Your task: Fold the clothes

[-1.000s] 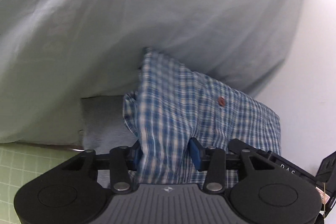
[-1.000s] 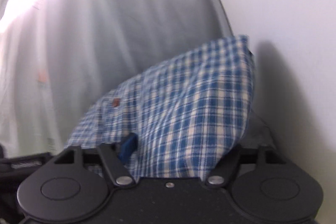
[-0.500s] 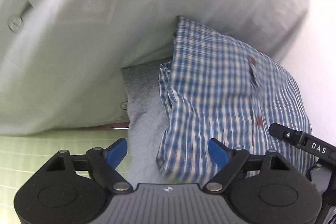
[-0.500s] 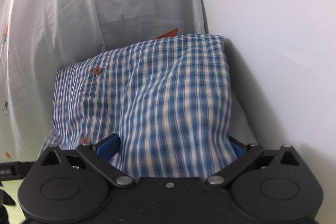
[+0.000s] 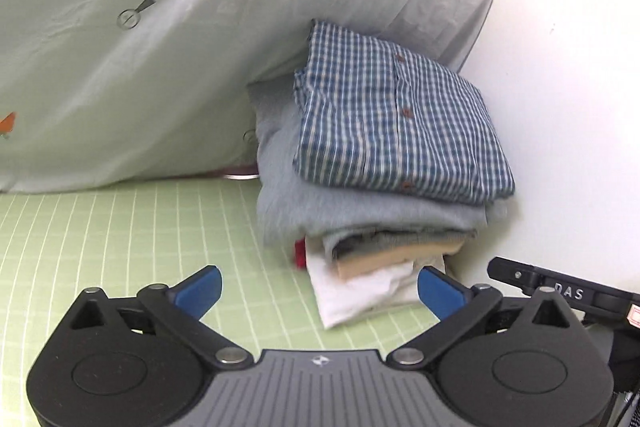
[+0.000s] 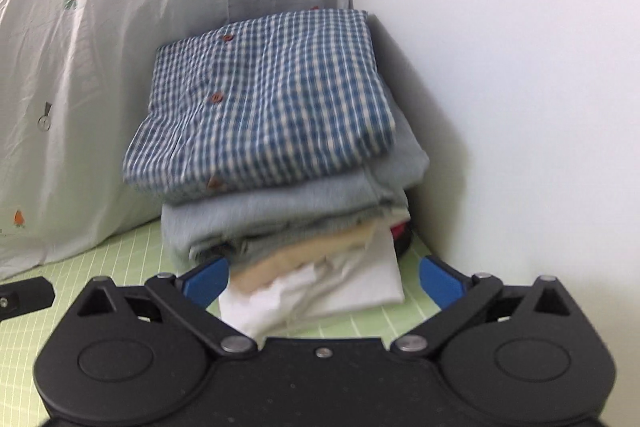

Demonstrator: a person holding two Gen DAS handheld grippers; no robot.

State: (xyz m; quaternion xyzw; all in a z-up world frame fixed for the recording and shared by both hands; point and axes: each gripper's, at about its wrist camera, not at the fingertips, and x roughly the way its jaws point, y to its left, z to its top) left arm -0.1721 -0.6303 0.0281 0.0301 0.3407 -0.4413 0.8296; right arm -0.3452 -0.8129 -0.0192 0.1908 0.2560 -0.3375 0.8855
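Nearest in each wrist view is the gripper itself. The left gripper (image 5: 318, 289) has just been opening and now stands spread wide with nothing between its blue pads (image 5: 200, 290). The right gripper (image 6: 322, 281) has likewise opened to its full spread and grips nothing, though the low white corner of the pile shows between its pads (image 6: 440, 281) without clear contact.

Just beyond them lies the green grid mat (image 5: 120, 227), and on it, at the far corner where the mat meets the white wall (image 6: 520, 67), stands the pile of folded clothes (image 5: 384, 227). From the bottom up it holds a white piece (image 6: 340, 291), a tan one (image 6: 312, 247), a pale blue-grey garment (image 6: 280, 211), and on top the folded blue checked shirt (image 6: 264, 99), buttons up.

The risks from here are small but real:
- The white piece juts toward the grippers; a pad catching it would drag the bottom layer and tip the pile.
- The checked shirt overhangs the layers below on the side toward the cameras, so a nudge could slide it off.
- The pale sheet (image 5: 200, 27) draped behind, printed with carrots, leans against the pile; tugging it might shift the clothes.
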